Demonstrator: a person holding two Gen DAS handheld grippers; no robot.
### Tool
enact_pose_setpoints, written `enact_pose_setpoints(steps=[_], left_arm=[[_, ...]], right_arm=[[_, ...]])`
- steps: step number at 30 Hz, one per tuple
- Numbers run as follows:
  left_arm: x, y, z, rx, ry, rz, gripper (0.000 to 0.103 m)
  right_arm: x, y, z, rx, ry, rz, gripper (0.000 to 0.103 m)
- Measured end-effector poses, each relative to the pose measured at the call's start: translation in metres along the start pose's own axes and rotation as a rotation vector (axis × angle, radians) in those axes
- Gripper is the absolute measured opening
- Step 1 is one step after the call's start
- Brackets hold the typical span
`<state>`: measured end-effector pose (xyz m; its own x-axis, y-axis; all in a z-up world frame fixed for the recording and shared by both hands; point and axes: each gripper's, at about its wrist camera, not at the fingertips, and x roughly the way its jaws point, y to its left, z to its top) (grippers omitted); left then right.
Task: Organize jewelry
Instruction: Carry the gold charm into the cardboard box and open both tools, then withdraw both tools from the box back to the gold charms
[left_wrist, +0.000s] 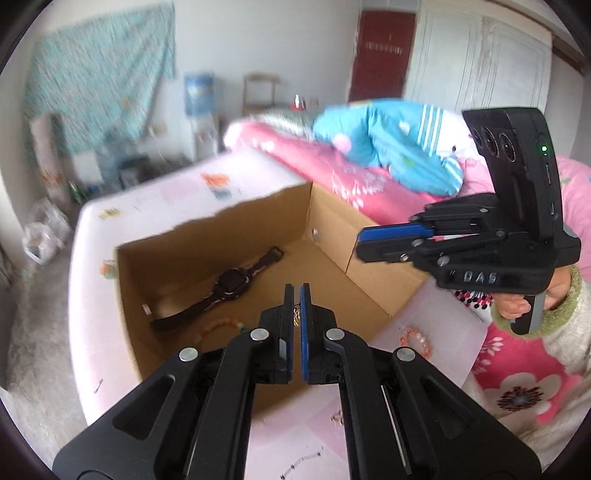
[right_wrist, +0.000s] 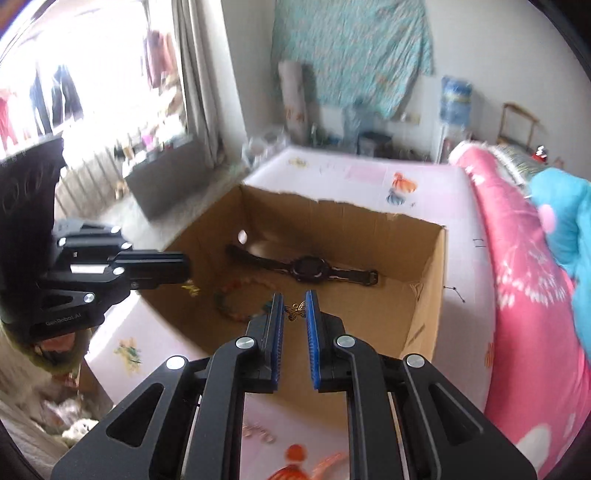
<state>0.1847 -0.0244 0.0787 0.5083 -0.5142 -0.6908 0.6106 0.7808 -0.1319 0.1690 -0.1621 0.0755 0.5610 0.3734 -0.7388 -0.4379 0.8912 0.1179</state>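
Note:
An open cardboard box (left_wrist: 332, 236) (right_wrist: 432, 280) sits on a pink sheet. Inside lie a black watch (left_wrist: 229, 284) (right_wrist: 310, 271) and a bead bracelet (left_wrist: 218, 328) (right_wrist: 240, 295). My left gripper (left_wrist: 296, 295) (right_wrist: 184, 275) is shut on a small gold pendant (left_wrist: 296, 312) (right_wrist: 192, 288) over the box's near side. My right gripper (right_wrist: 294, 306) (left_wrist: 360, 240) hovers over the box rim, jaws slightly apart, with a gold butterfly charm (right_wrist: 295, 310) showing between the fingertips. Whether it grips the charm is unclear. A pink bead bracelet (left_wrist: 417, 341) lies outside the box.
A pink floral quilt (left_wrist: 369, 177) (right_wrist: 517, 277) with a blue plush toy (left_wrist: 399, 147) borders the box. Small jewelry pieces (right_wrist: 258, 434) lie on the sheet near me. A window, a water dispenser (left_wrist: 199, 96) and clutter stand beyond the bed.

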Motion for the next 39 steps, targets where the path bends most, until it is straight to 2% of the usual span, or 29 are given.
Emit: enact_pose_setpoints(steps=[3,5,8,11,15,19,20,24,26,30,32,36,38,39], left_arm=[[0.045,0.017,0.015,-0.061,0.162,-0.040,0.002],[0.082,0.031,0.023,-0.134,0.270,-0.086,0.002],[0.113,0.047,0.020,-0.225,0.364,-0.100,0.002],[0.131,0.055,0.018,-0.283,0.410,-0.105,0.002],[0.142,0.056,0.020,-0.311,0.427,-0.105,0.004],[0.144,0.062,0.020,-0.328,0.419,-0.109,0.015],[0.144,0.060,0.020,-0.323,0.414,-0.100,0.015],[0.134,0.061,0.025,-0.304,0.375,-0.074,0.015],[0.118,0.057,0.030,-0.277,0.319,-0.055,0.015],[0.072,0.044,0.033,-0.211,0.173,-0.028,0.017],[0.044,0.035,0.028,-0.175,0.096,-0.016,0.025],[-0.015,0.008,0.002,-0.099,-0.045,0.027,0.036],[-0.037,-0.002,-0.015,-0.084,-0.096,0.037,0.047],[-0.045,-0.005,-0.022,-0.085,-0.112,0.038,0.048]], right_arm=[[0.038,-0.016,0.020,0.016,0.127,0.063,0.012],[0.058,-0.022,0.028,0.014,0.186,0.066,0.012],[0.085,-0.026,0.031,0.002,0.247,0.039,0.012],[0.097,-0.029,0.032,-0.005,0.281,0.029,0.012],[0.106,-0.034,0.031,0.005,0.290,0.023,0.013],[0.101,-0.040,0.031,0.025,0.270,0.030,0.018],[0.100,-0.042,0.032,0.030,0.261,0.026,0.021],[0.088,-0.049,0.035,0.051,0.218,0.028,0.021],[0.075,-0.051,0.037,0.064,0.173,0.041,0.022],[0.037,-0.049,0.031,0.103,0.054,0.115,0.034],[0.014,-0.045,0.022,0.125,-0.013,0.130,0.036],[-0.026,-0.029,-0.006,0.147,-0.143,0.118,0.049],[-0.039,-0.019,-0.022,0.162,-0.192,0.127,0.052],[-0.047,-0.015,-0.033,0.174,-0.218,0.132,0.055]])
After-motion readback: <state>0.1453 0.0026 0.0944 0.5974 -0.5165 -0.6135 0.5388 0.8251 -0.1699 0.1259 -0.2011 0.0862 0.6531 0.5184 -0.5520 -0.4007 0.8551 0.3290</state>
